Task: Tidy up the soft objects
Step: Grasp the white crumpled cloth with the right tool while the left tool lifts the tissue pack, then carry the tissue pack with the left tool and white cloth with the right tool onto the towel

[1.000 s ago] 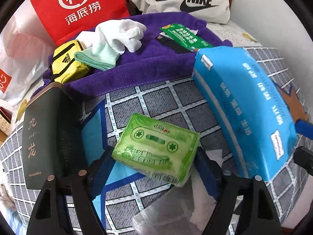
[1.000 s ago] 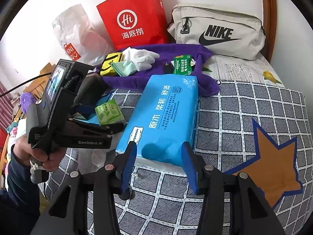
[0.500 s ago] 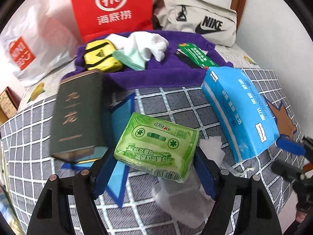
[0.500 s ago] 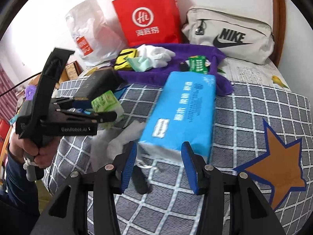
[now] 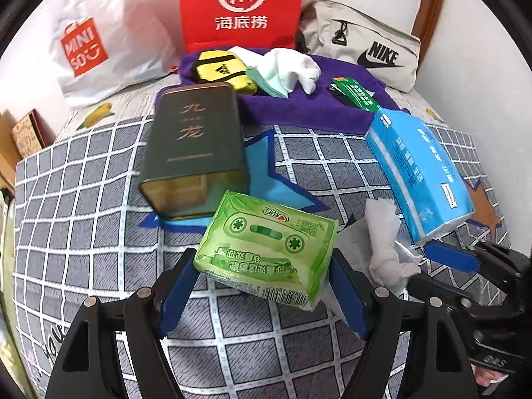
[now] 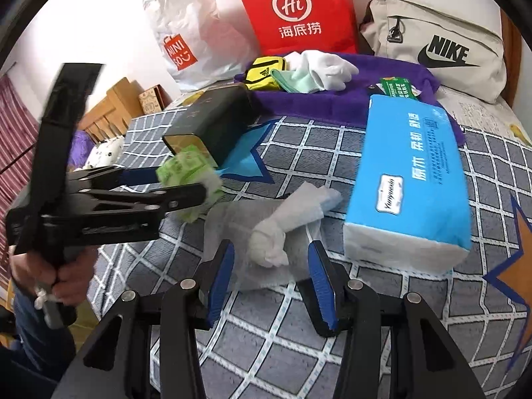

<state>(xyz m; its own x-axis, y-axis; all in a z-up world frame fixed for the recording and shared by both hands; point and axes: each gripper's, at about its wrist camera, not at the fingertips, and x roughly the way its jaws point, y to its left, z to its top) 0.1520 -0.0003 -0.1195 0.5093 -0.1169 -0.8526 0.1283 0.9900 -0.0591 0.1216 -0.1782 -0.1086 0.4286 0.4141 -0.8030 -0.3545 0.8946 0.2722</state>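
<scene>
My left gripper (image 5: 262,261) is shut on a green tissue pack (image 5: 266,249) and holds it above the checked bedspread (image 5: 99,232). The right wrist view shows that gripper (image 6: 199,186) at the left with the green pack (image 6: 188,176) in its fingers, and a hand on its handle. My right gripper (image 6: 271,266) stands open over a crumpled white tissue (image 6: 272,236) lying on a flat tissue sheet; its pads do not touch it. A large blue tissue pack (image 6: 409,173) lies just right of it, also in the left wrist view (image 5: 419,169).
A dark tin box (image 5: 196,143) lies left of centre. Behind it a purple towel (image 5: 299,109) carries a yellow pouch (image 5: 222,71), white gloves (image 5: 289,66) and a green packet (image 5: 357,93). A red bag (image 5: 239,6), a white plastic bag (image 5: 93,43) and a beige bag (image 5: 365,50) line the wall.
My left gripper rose and drew back with the green pack. My right gripper slid left from the end of the blue pack to above the crumpled tissue.
</scene>
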